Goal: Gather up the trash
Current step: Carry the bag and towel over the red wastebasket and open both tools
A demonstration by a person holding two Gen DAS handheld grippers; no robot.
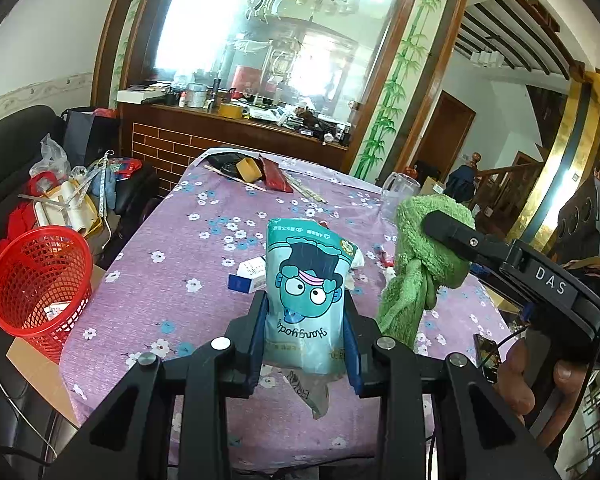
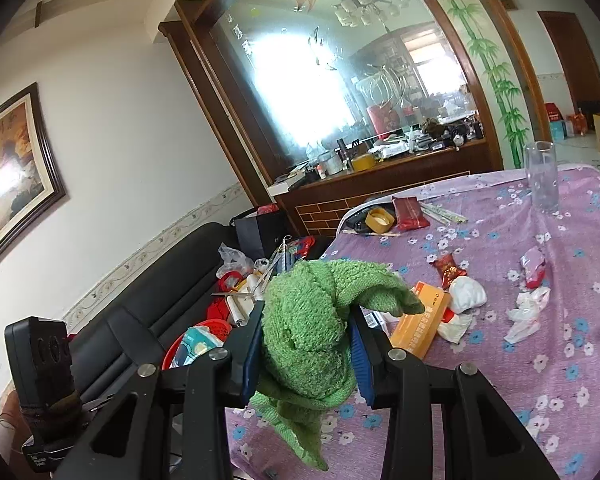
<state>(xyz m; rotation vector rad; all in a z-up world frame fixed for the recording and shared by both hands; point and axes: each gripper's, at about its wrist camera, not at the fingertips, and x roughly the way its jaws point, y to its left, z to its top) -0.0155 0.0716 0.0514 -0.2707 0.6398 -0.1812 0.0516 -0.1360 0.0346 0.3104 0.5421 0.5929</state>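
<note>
At the far left we see a red mesh basket (image 1: pixel 40 284) standing beside the bench (image 1: pixel 172 280), which is draped in a purple flowered cloth. Moving right, our left gripper (image 1: pixel 305 336) has its jaws partly closed on a teal snack pouch (image 1: pixel 306 300), pads pressing both sides; the pouch stands upright with its long axis vertical, its print upside down, and a crumpled end hanging below the jaws, held clear above the cloth. Behind it lie a small white and blue box (image 1: pixel 247 276) and scraps. Further right, our right gripper (image 2: pixel 305 350) is clamped on a bunched green towel (image 2: pixel 312 332), a loose tail drooping beneath and a fold pointing right. Past that on the bench sit an orange box (image 2: pixel 420 320), a white crumpled wad (image 2: pixel 466 294), red wrappers (image 2: pixel 450 268), and a clear tumbler (image 2: pixel 542 176) standing upright near the far edge.
</note>
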